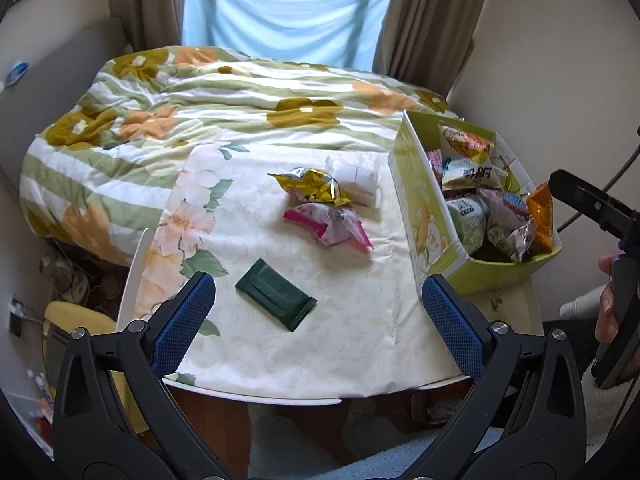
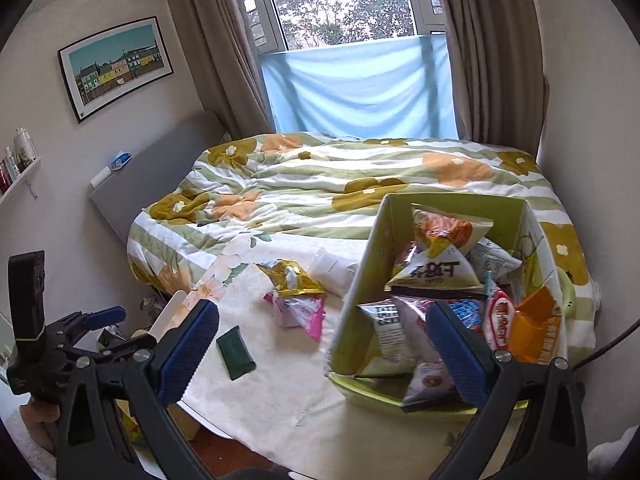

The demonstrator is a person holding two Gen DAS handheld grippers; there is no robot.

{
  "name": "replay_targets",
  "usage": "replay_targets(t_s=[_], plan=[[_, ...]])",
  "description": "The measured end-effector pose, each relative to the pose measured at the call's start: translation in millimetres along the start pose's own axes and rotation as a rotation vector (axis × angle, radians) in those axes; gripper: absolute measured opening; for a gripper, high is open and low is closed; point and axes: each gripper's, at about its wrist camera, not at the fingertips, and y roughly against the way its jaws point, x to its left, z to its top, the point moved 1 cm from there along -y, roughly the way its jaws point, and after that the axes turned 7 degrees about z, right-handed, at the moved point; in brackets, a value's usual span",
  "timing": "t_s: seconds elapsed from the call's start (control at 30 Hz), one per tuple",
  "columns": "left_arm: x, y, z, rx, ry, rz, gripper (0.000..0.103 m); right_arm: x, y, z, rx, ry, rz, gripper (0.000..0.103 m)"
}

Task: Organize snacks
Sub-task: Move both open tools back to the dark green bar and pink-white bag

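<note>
A dark green packet lies on the cream cloth-covered table, just beyond my open, empty left gripper. Farther off lie a pink packet, a gold packet and a white packet. A green box full of snack bags stands at the right. In the right wrist view my open, empty right gripper hangs before the box, with the green packet, pink packet and gold packet to its left.
A bed with a flowered quilt lies behind the table, below a window with brown curtains. The right gripper's body shows at the right edge of the left wrist view. The left gripper shows at the lower left of the right wrist view.
</note>
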Motion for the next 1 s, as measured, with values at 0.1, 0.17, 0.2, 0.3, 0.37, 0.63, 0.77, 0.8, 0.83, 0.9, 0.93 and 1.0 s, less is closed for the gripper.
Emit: replay_targets(t_s=[0.1,0.17,0.2,0.3,0.37,0.63,0.77,0.8,0.83,0.9,0.93,1.0], plan=[[17,-22,-5,0.049,-0.062,-0.036,0.102,21,-25,-3,0.018,-0.004,-0.013,0.103],[27,-38,-8,0.083,-0.107,-0.066,0.102,32,-42,-5,0.031,-0.014,-0.021,0.103],[30,-46,-10,0.096,-0.131,-0.078,0.102,37,-51,-6,0.037,-0.019,-0.024,0.103],[39,-70,-16,0.124,-0.203,-0.107,0.102,52,-79,-9,0.051,-0.017,-0.04,0.103],[45,-87,-19,0.131,-0.249,-0.12,0.102,60,-98,-13,0.059,-0.004,-0.059,0.103],[43,-150,-33,0.166,-0.368,-0.191,0.102,61,-170,-38,0.141,0.027,-0.104,0.103],[36,-177,-40,0.182,-0.386,-0.191,0.102,53,-195,-49,0.187,0.044,-0.121,0.103],[35,-183,-41,0.187,-0.386,-0.19,0.102,50,-201,-51,0.196,0.045,-0.121,0.103],[33,-189,-43,0.192,-0.387,-0.187,0.102,47,-206,-53,0.204,0.045,-0.118,0.103],[30,-201,-46,0.211,-0.39,-0.179,0.102,40,-215,-56,0.223,0.047,-0.117,0.103],[29,-204,-46,0.229,-0.385,-0.183,0.102,38,-218,-58,0.229,0.049,-0.113,0.103],[26,-207,-46,0.239,-0.399,-0.138,0.102,33,-226,-59,0.242,0.057,-0.107,0.103]])
